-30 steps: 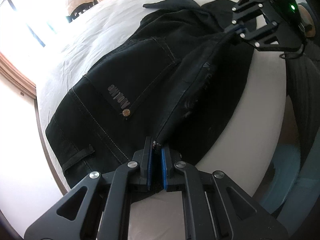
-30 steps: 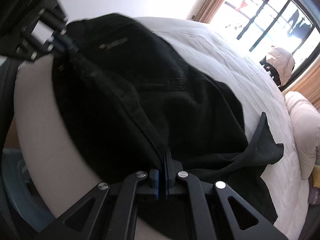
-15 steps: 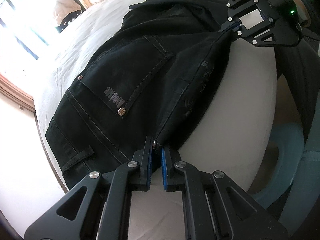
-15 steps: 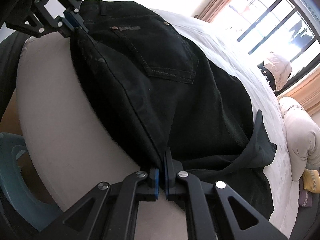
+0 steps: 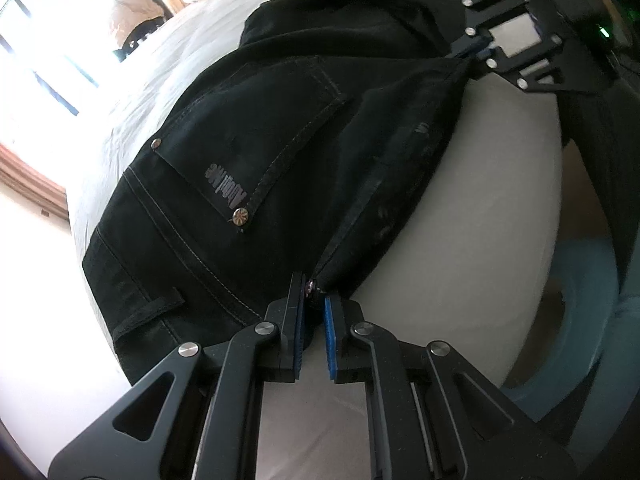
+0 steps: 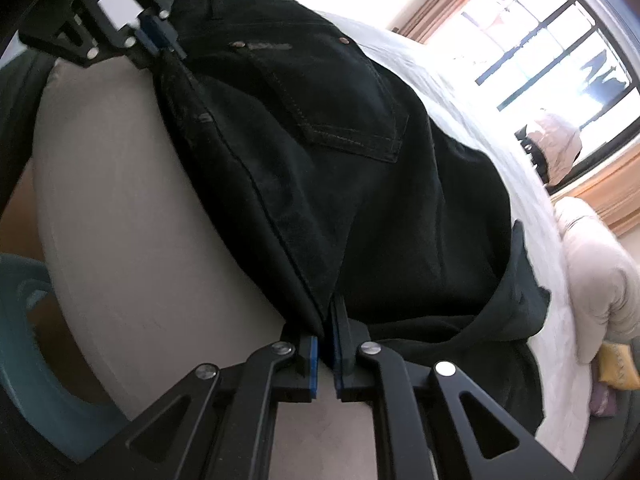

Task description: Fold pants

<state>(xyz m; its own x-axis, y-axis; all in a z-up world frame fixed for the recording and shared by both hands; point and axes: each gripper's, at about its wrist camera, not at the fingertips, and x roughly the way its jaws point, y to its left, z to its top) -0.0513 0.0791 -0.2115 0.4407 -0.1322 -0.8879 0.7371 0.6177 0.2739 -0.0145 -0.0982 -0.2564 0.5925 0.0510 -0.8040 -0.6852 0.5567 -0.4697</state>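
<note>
One pair of black pants point(image 5: 248, 184) lies on one white bed point(image 5: 132, 120), draped over the bed's near rounded edge. Two tools are at work, one per view and each visible in the other's view.

From the left wrist camera, the left tool point(image 5: 314, 312) sits at 6 o'clock with its blue pads nearly together, pinching the pants' waist edge by a metal button. The right tool point(image 5: 476, 50) shows at 1 o'clock, its jaws likewise closed down on the same folded edge of fabric, which runs taut between the two tools. This view alone shows one back pocket point(image 5: 256, 148) with a printed label, two rivets at its corners and one belt loop point(image 5: 152, 312) at 8 o'clock.

From the right wrist camera, the right tool point(image 6: 326, 344) is at 6 o'clock, its pads clamped on the dark cloth with only a thin gap between them. The left tool point(image 6: 156, 38) appears at 11 o'clock, gripping the waist end. Only this view shows the loose leg end point(image 6: 520, 288) fanned out at 3 o'clock, one barred window point(image 6: 552, 40) at 1 o'clock, a pale quilt point(image 6: 592, 264) at 3 o'clock and one yellow item point(image 6: 616, 368) at 4 o'clock.

Both views catch one blue round object point(image 6: 36, 360) below the bed's edge.
</note>
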